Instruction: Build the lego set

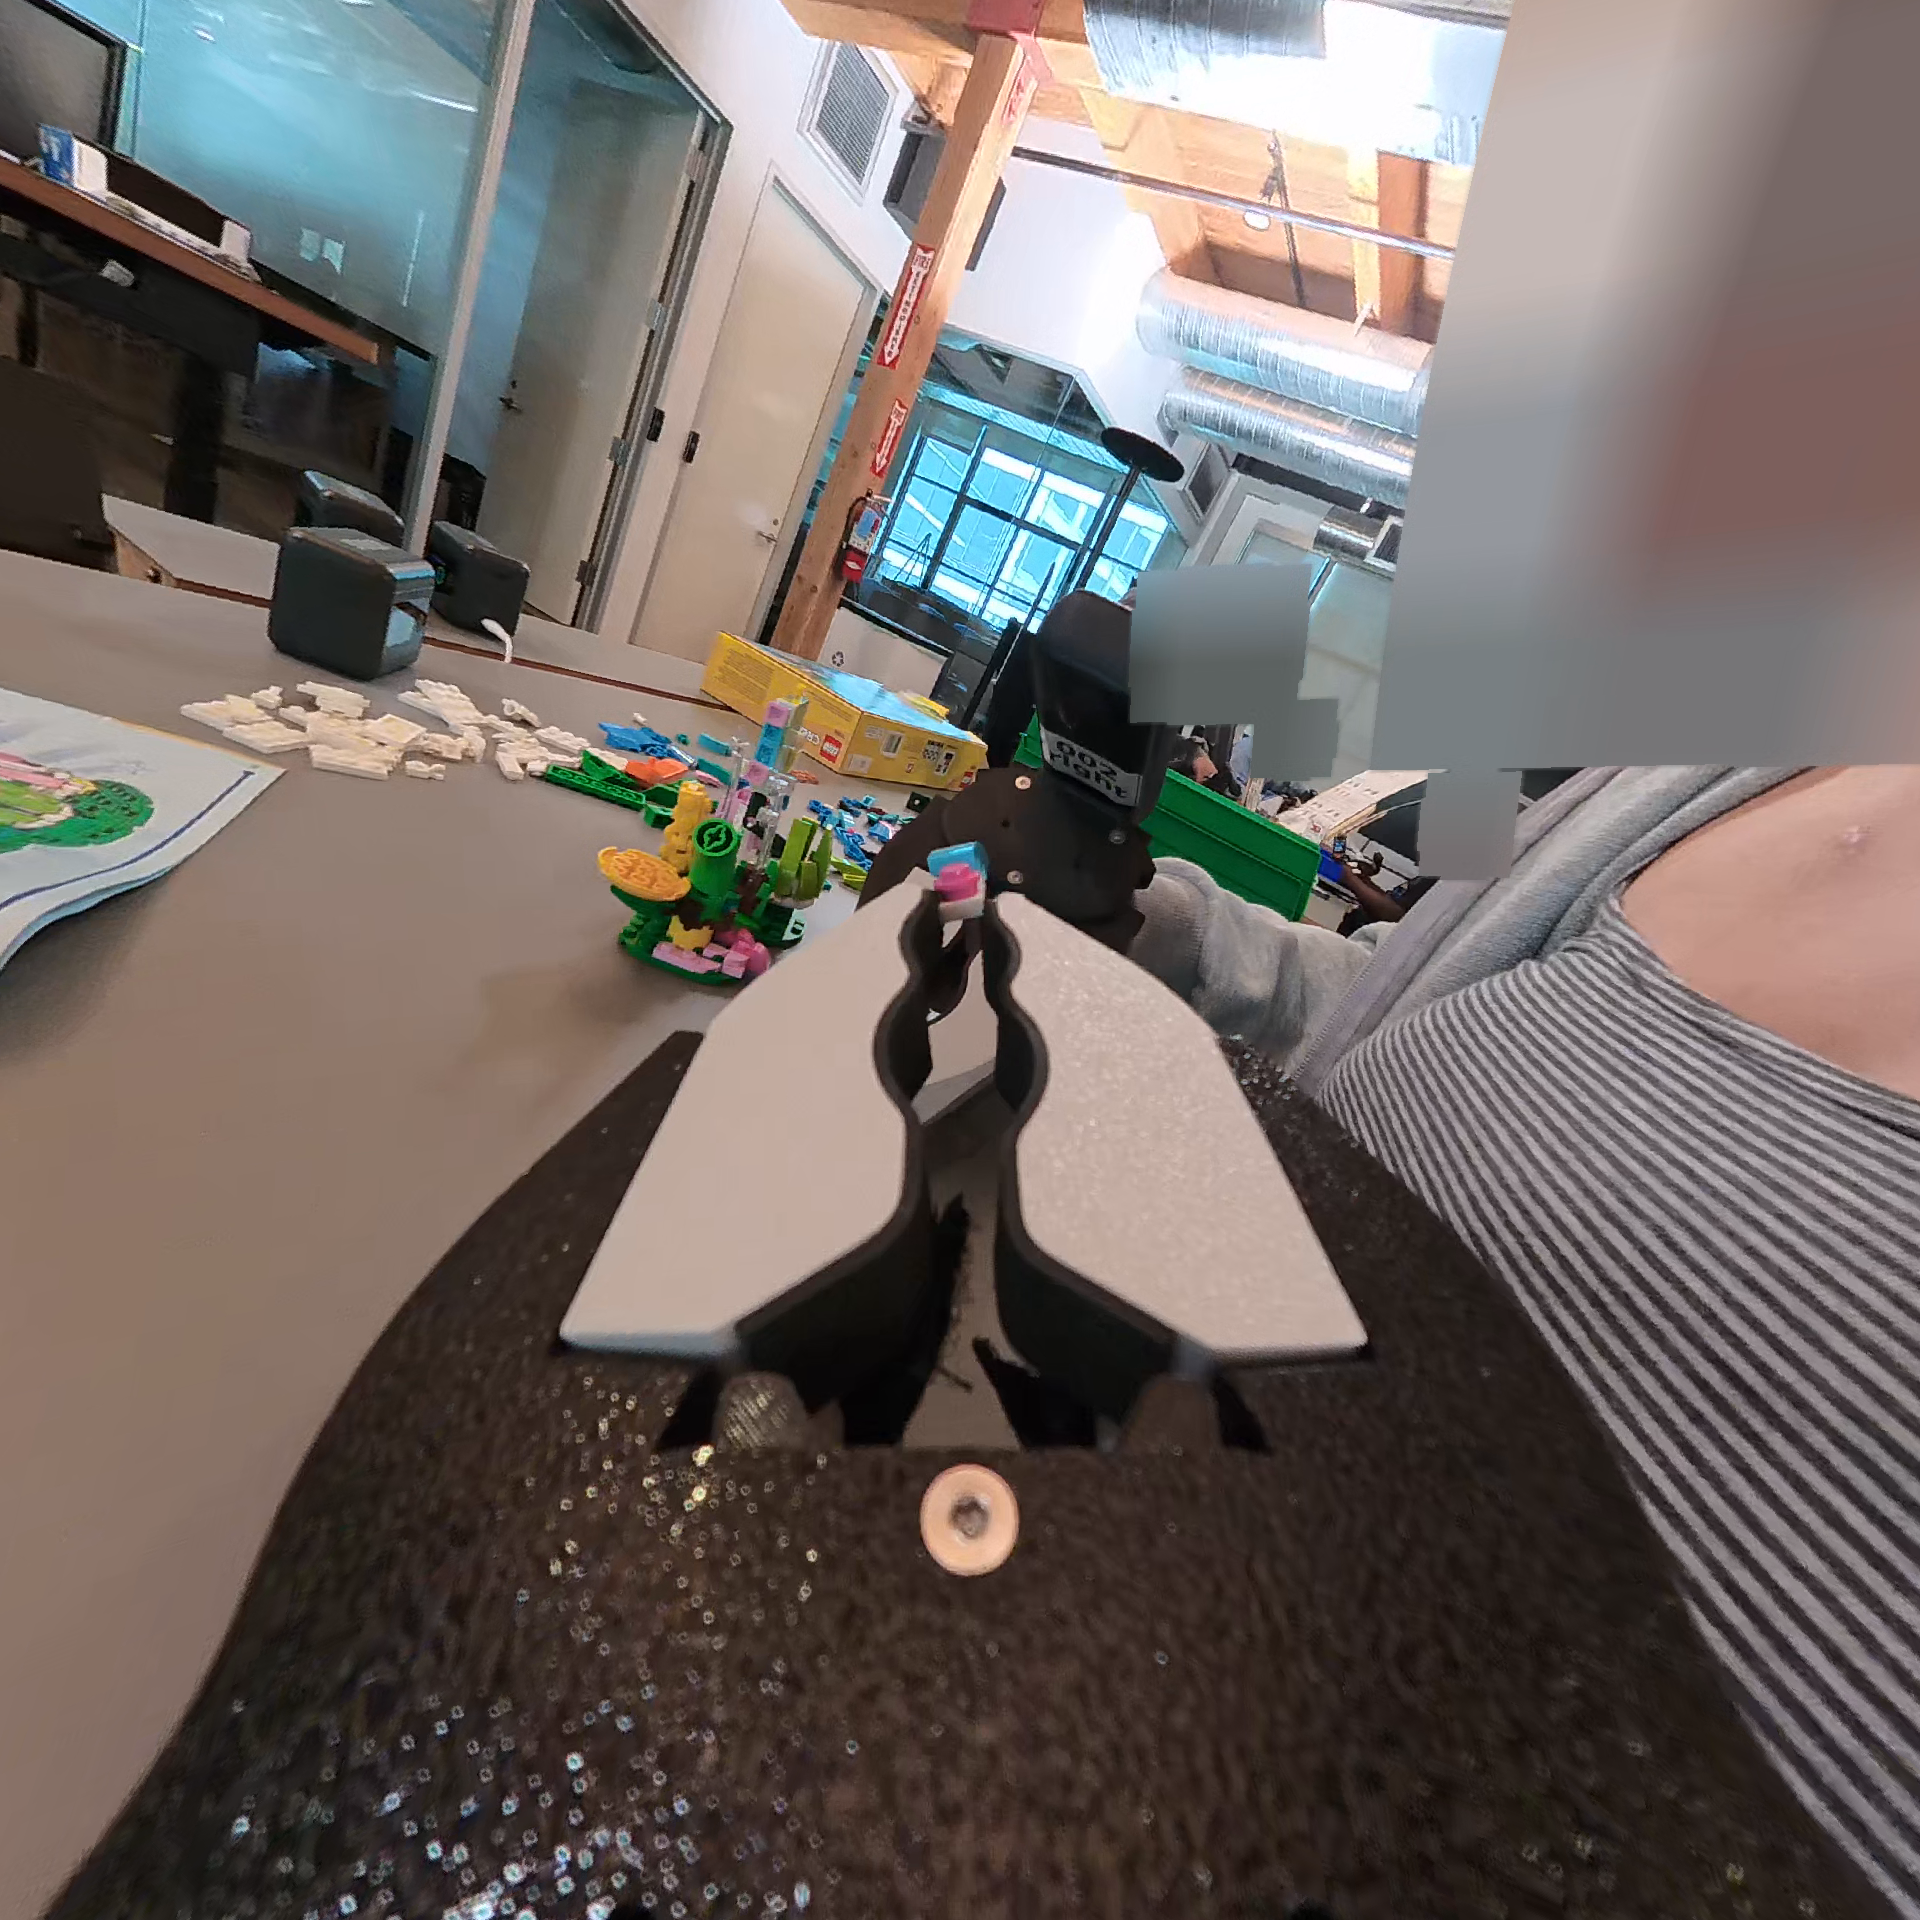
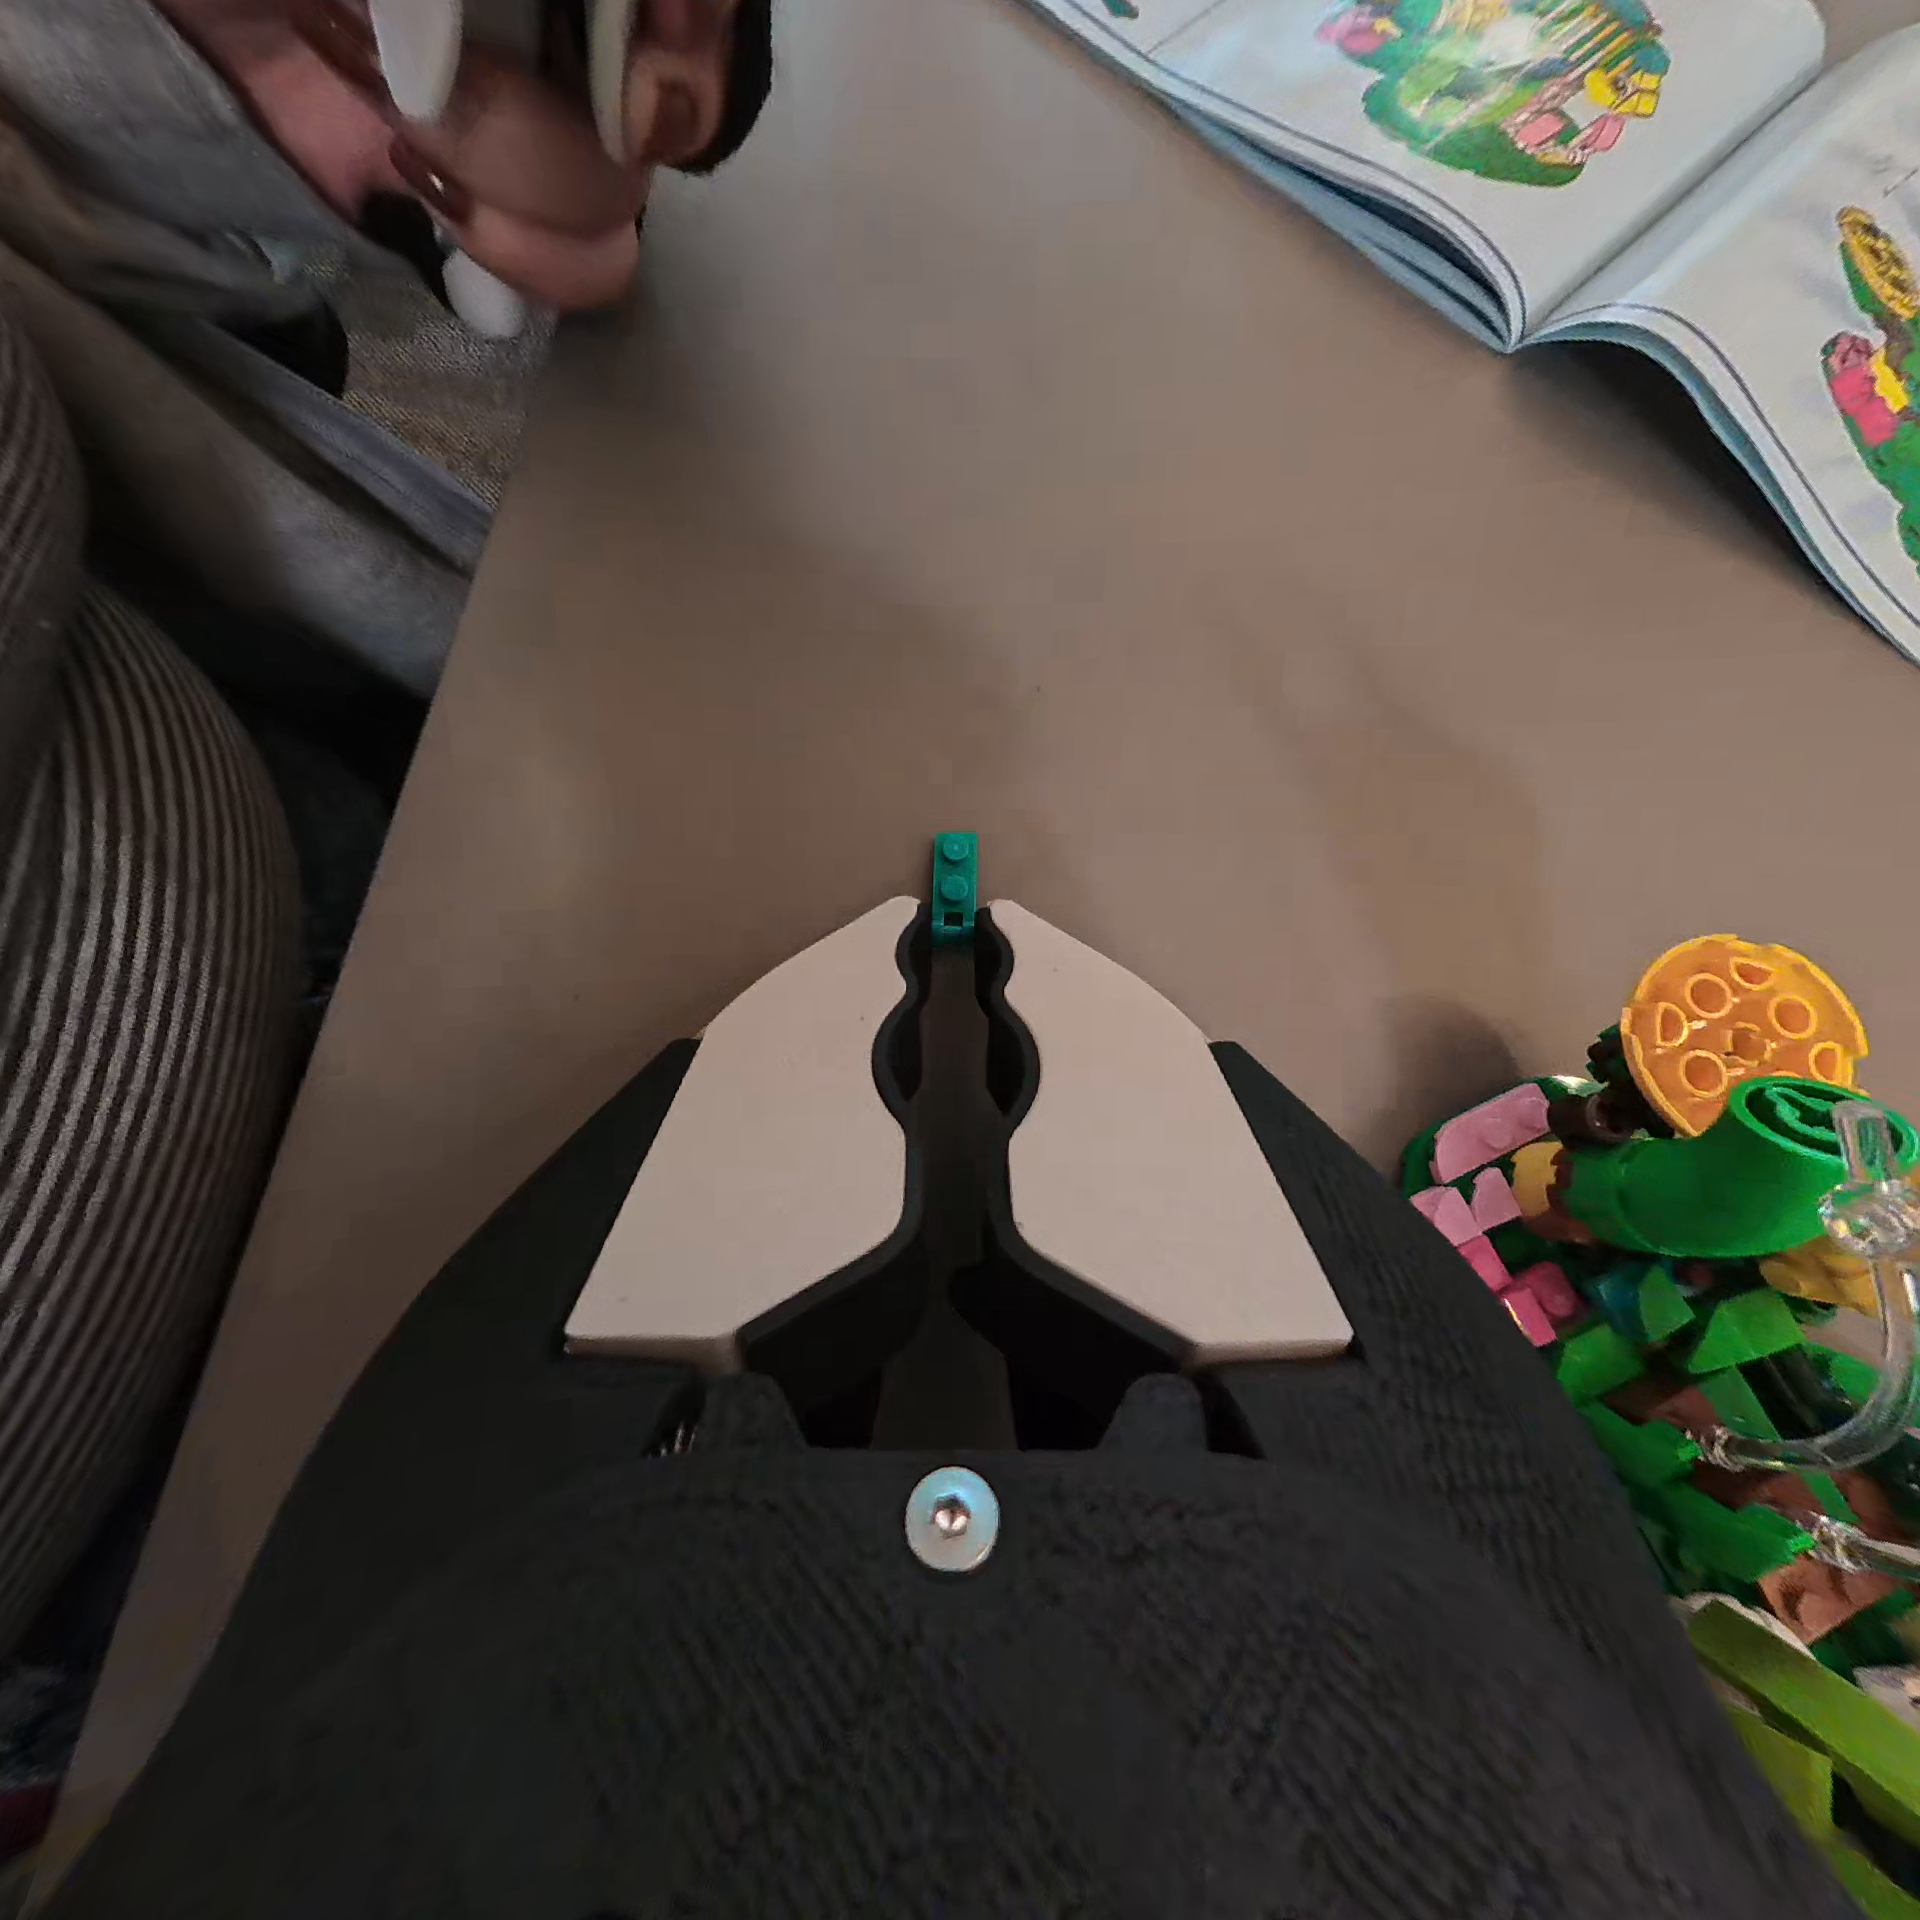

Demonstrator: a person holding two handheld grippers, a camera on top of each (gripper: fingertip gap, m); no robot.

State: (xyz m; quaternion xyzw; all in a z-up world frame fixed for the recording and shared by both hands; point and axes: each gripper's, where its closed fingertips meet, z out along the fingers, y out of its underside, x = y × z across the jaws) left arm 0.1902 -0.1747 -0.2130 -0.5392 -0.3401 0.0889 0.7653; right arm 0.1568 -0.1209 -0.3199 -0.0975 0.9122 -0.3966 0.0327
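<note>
Left gripper (image 1: 961, 902): clamped on a small pink-and-blue piece (image 1: 958, 878), right of the flower model (image 1: 717, 883).
Right gripper (image 2: 956, 912): clamped on a teal plate (image 2: 955, 879), left of the model.

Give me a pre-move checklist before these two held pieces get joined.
1. Left tool gripping the small pink, white and blue piece at its fingertips: ok.
2. Right tool gripping the teal plate, studs facing the camera: ok.
3. Both pieces lined up with each other: cannot tell; neither view shows the two together.
4. Partly built green model standing upright on the table, clear of both tools: ok.
5. Instruction booklet open and in view: ok.
6. Which stud the teal plate belongs on: cannot tell.
</note>
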